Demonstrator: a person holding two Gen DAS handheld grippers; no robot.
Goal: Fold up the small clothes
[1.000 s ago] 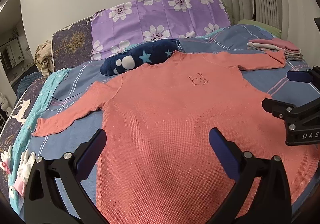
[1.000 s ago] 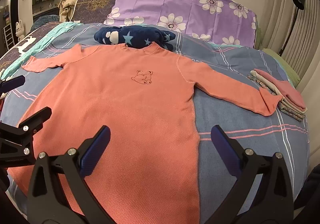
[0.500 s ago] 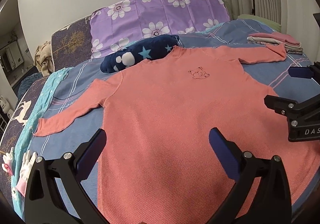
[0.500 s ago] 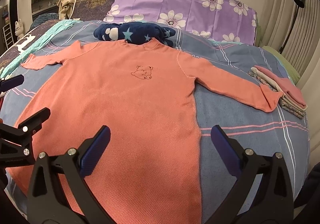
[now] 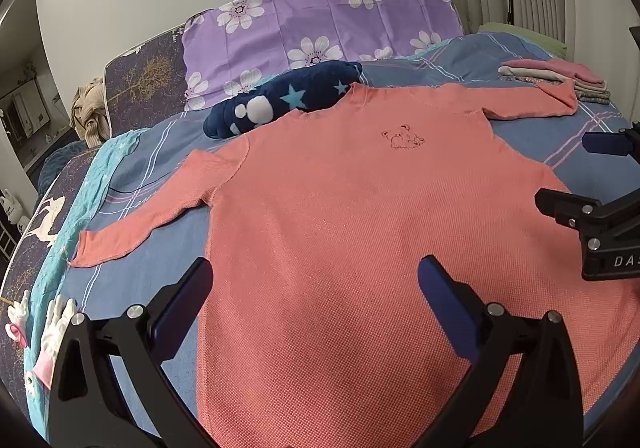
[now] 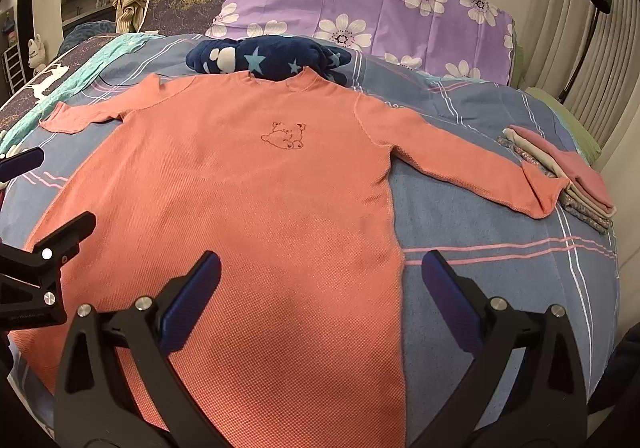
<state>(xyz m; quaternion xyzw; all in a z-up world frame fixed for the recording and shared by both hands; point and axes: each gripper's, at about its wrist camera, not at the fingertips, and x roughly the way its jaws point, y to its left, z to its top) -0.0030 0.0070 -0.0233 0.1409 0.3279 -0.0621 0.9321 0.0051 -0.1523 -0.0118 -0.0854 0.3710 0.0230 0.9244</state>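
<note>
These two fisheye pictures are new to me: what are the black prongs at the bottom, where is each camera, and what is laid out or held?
Each camera rides on a hand-held gripper and looks along its two blue-padded fingers. The left gripper and the right gripper both stand open and hold nothing. Each also shows at the edge of the other's picture. A salmon long-sleeved top lies flat, sleeves spread, on a blue striped bedcover. Beyond its collar sits a navy star blanket; near the right cuff, a stack of folded clothes.

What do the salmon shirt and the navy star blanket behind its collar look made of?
Salmon shirt: likely a matte waffle-textured cotton knit, given its fine grid of bumps. Navy star blanket: probably plush fleece, with a fuzzy, soft-edged, puffy surface.
</note>
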